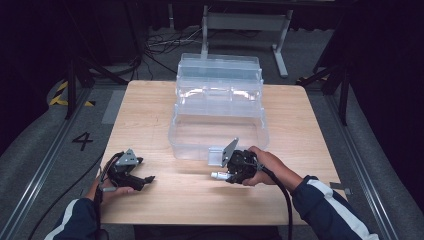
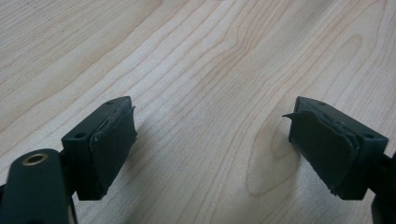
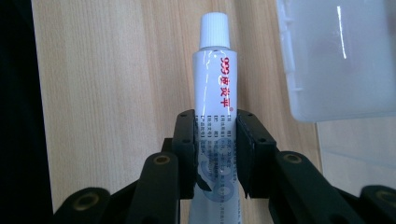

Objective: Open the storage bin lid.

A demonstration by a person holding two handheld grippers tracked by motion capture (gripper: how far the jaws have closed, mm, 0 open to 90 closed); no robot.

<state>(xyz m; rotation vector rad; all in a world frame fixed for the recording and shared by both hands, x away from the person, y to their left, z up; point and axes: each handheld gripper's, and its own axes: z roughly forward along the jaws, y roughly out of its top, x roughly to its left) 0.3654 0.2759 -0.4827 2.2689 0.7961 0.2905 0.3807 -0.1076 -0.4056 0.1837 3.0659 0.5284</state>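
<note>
Clamped in the right gripper (image 3: 215, 154), a white tube (image 3: 215, 88) should stay level while lifted over the clear box (image 1: 218, 131) wall; the left gripper (image 2: 212, 149) rests, jaws apart.

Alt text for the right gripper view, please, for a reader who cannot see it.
The right tool is shut on a white tube with red and dark print, its ribbed white cap pointing away from the camera. Beneath lies a light wooden table, and a clear plastic box sits at the upper right.
</note>
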